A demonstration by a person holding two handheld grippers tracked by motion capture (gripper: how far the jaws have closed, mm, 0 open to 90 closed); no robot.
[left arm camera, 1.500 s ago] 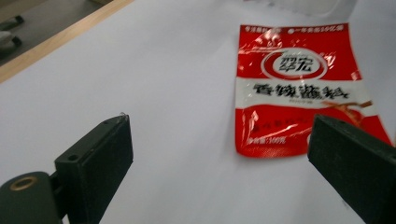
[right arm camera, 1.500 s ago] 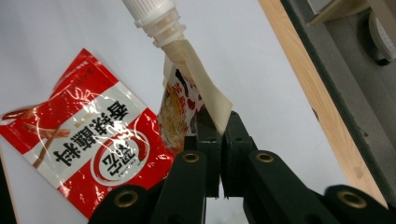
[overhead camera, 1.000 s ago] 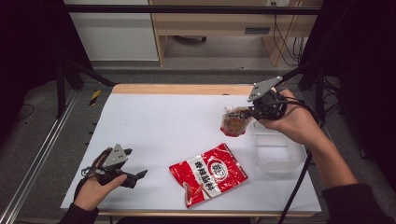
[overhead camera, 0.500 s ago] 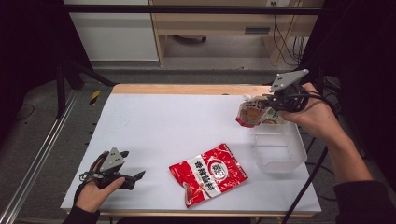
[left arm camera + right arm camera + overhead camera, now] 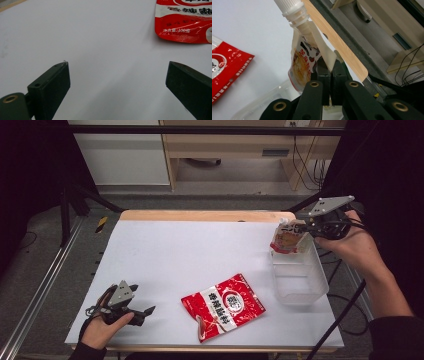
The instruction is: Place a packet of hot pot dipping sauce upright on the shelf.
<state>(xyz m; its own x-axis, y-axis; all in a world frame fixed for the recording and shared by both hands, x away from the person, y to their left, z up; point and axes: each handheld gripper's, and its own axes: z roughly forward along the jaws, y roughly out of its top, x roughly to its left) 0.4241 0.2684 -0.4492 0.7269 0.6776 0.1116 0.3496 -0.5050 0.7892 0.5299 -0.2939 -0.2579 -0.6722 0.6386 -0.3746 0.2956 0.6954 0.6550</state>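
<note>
My right gripper (image 5: 306, 231) is shut on a spouted drink pouch (image 5: 287, 239) with a white cap, and holds it in the air over the far end of a clear plastic bin (image 5: 299, 279) at the table's right side. In the right gripper view the pouch (image 5: 305, 60) hangs pinched between the black jaws, its cap pointing away, with the bin's rim (image 5: 265, 101) below. A red snack bag (image 5: 223, 305) lies flat near the front middle of the table. My left gripper (image 5: 149, 311) rests at the front left, open, with nothing between its fingers; the red snack bag (image 5: 185, 21) lies ahead of it.
The white table top (image 5: 190, 255) has a wooden strip along its far edge. A metal rail (image 5: 45, 285) runs along the floor at the left. Cabinets and a wooden desk with cables stand beyond the table. A cable trails from the right gripper past the table's right edge.
The right gripper has carried the pouch to the right, from beside the bin's far left corner to over its far end. The left gripper has stayed where it was.
</note>
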